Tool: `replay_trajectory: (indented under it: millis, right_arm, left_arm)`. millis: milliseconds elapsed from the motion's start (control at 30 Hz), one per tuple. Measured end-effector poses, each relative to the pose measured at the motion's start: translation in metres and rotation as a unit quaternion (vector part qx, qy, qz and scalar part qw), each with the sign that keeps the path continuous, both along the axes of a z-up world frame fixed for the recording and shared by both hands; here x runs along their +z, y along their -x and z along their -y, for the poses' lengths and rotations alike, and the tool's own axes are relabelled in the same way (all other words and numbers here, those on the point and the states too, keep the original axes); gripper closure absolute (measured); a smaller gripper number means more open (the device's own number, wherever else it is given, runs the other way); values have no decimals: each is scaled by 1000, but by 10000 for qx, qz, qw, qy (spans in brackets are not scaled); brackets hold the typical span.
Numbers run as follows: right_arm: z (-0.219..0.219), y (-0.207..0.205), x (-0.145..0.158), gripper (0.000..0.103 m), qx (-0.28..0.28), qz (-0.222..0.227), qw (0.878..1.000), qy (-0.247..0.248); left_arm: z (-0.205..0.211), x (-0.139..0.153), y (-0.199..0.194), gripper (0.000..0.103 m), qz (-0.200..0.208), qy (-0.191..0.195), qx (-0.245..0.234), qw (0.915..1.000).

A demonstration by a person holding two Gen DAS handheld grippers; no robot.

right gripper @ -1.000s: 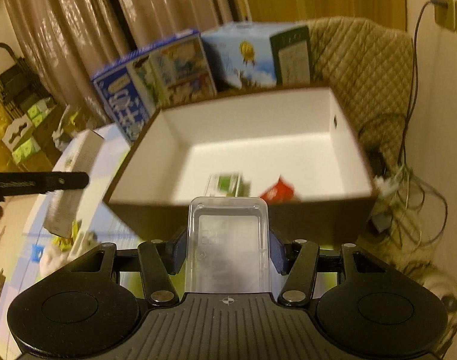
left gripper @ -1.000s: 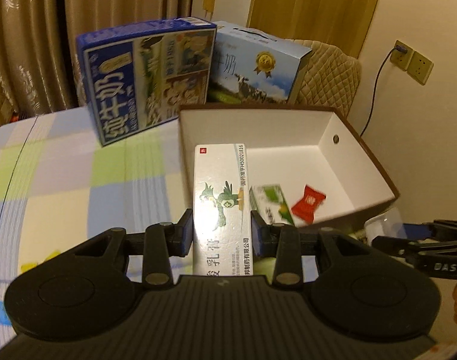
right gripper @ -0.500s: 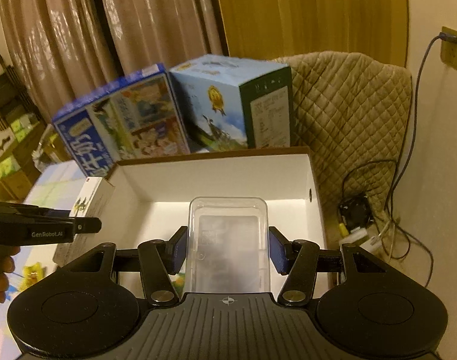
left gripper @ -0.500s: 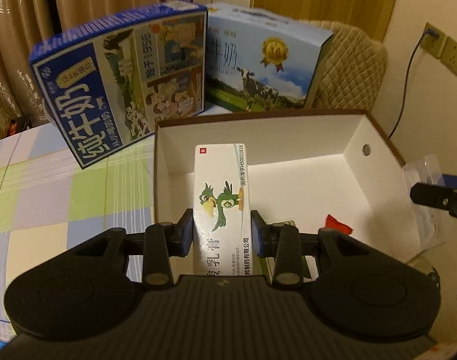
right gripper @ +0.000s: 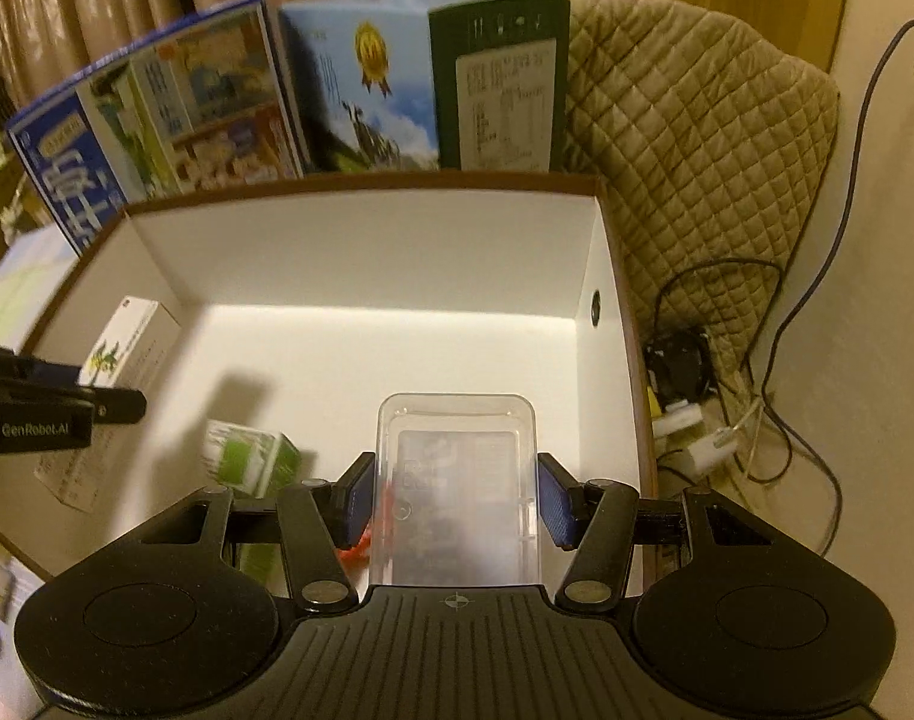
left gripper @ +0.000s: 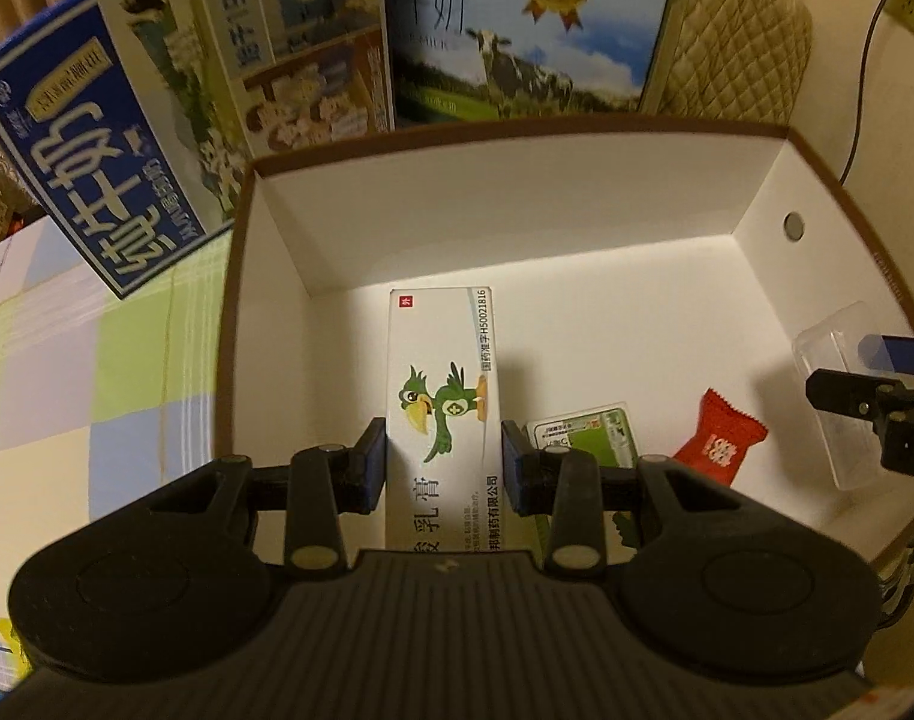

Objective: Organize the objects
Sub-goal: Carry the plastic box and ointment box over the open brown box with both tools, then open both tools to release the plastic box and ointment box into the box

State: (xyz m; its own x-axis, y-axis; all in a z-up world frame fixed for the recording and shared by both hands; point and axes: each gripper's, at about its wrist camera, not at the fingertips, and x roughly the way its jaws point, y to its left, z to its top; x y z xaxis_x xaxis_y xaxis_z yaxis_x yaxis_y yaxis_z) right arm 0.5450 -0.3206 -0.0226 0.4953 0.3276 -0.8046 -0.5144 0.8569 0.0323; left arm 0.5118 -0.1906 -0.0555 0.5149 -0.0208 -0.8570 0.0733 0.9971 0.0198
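both grippers over open box (left gripper: 757,192), each w/ item for drop-in
left gripper (left gripper: 444,459) pinching ointment carton (left gripper: 439,384); right gripper (right gripper: 456,495) pinching clear case (right gripper: 457,468), held apart so they don't collide.

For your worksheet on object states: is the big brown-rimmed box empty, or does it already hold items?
Not empty. On the brown-rimmed box's white floor lie a small green carton and a red candy wrapper.

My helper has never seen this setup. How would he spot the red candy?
Find the big white-lined box. On its floor, right of the small green carton, lies the red candy. It is the only red, crimped wrapper there.
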Motion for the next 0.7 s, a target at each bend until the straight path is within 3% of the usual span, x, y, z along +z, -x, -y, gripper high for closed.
replay_trajectory:
  millis: [300,400,667,700]
  right_arm:
    - [-8,-6,-3,51,202,134,9996,153]
    - [-10,-8,-3,51,226,167,9995,161]
    - [-10,-9,4,49,206,574,9981,83]
    - [-9,-7,6,47,203,597,9980,8]
  left_arm:
    - [3,-14,-8,69,-167,-98,4,9998]
    - [3,-12,-8,54,-107,-109,-20,9999]
    - [3,0,-2,42,61,105,-109,9999]
    - [3,2,0,34,99,124,-106,9998]
